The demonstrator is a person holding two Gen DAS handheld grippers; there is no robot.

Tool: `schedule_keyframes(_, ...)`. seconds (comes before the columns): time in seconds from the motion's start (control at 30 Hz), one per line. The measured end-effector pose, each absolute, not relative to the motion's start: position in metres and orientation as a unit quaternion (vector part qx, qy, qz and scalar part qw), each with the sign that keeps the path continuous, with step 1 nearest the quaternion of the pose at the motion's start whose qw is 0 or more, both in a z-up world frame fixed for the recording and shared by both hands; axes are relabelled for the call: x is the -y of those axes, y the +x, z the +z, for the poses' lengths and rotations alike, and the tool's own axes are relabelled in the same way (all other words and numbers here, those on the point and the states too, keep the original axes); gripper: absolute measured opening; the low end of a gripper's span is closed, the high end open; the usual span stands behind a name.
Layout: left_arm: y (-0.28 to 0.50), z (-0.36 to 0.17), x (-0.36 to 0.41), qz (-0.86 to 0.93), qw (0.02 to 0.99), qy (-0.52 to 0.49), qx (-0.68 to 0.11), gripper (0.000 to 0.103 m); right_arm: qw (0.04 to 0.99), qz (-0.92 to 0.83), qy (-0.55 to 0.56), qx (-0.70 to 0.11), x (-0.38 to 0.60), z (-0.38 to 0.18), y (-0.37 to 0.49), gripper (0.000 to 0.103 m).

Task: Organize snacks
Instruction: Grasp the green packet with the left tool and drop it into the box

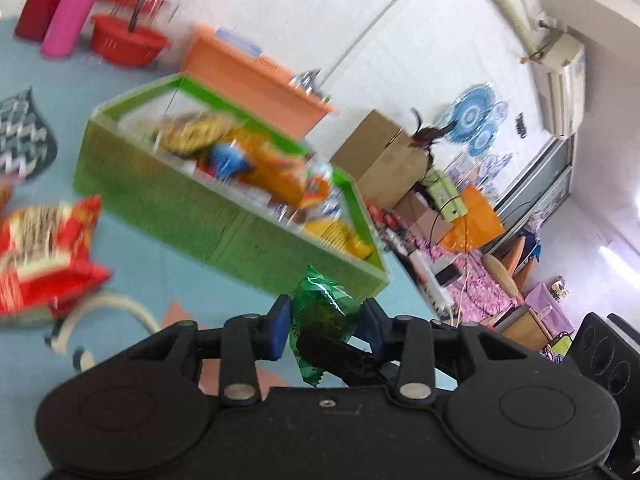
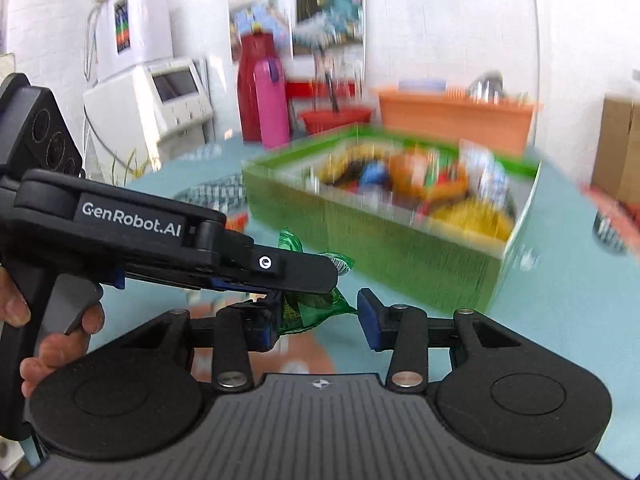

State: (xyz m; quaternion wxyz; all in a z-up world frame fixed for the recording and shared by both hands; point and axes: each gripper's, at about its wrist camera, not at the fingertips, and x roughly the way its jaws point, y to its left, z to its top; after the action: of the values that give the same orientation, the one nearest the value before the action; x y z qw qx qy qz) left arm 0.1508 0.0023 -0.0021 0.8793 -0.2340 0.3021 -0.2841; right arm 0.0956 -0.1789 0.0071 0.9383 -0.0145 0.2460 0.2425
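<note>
A small green snack packet (image 1: 324, 312) sits between my left gripper's (image 1: 325, 322) blue pads (image 1: 280, 330), held above the blue table just short of the green box (image 1: 208, 216) full of snack bags. In the right wrist view the left gripper (image 2: 316, 276) comes in from the left, shut on the same green packet (image 2: 310, 310). My right gripper (image 2: 320, 322) is open; the packet lies against its left pad, the right pad stands apart. The green box (image 2: 400, 248) is just beyond.
A red snack bag (image 1: 44, 252) lies on the blue table (image 1: 152, 280) at left. An orange basket (image 1: 248, 72), red basin (image 1: 128, 42), pink bottle (image 2: 272, 104) and red bottle stand behind the box. A cardboard box (image 1: 380, 160) is at right.
</note>
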Motion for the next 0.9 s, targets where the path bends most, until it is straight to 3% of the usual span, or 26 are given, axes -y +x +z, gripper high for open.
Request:
schedule_keyframes(0.37,0.2,0.057,-0.01,-0.27,0.908,-0.208,-0.242,0.021,0.957,0.246,-0.024,-0.153,0.164,0.055,0.148,0.07)
schedule_keyframes(0.73,0.254,0.024,-0.033,-0.253,0.902,-0.222,-0.271,0.021,0.952,0.251,-0.01,-0.172,0.146,0.031,0.203,0.071)
schedule_keyframes(0.8,0.262,0.015,-0.035,-0.25,0.9,-0.221,-0.28,0.026,0.95,0.251,-0.009,-0.183,0.144,0.022,0.21,0.074)
schedule_keyframes(0.87,0.266,0.008,-0.035,-0.25,0.901,-0.206,-0.29,0.094,0.948,0.251,-0.015,-0.196,0.141,0.013,0.215,0.081)
schedule_keyframes(0.9,0.264,0.006,-0.036,-0.238,0.906,-0.203,-0.286,0.101,0.947,0.247,-0.021,-0.203,0.14,0.009,0.215,0.095)
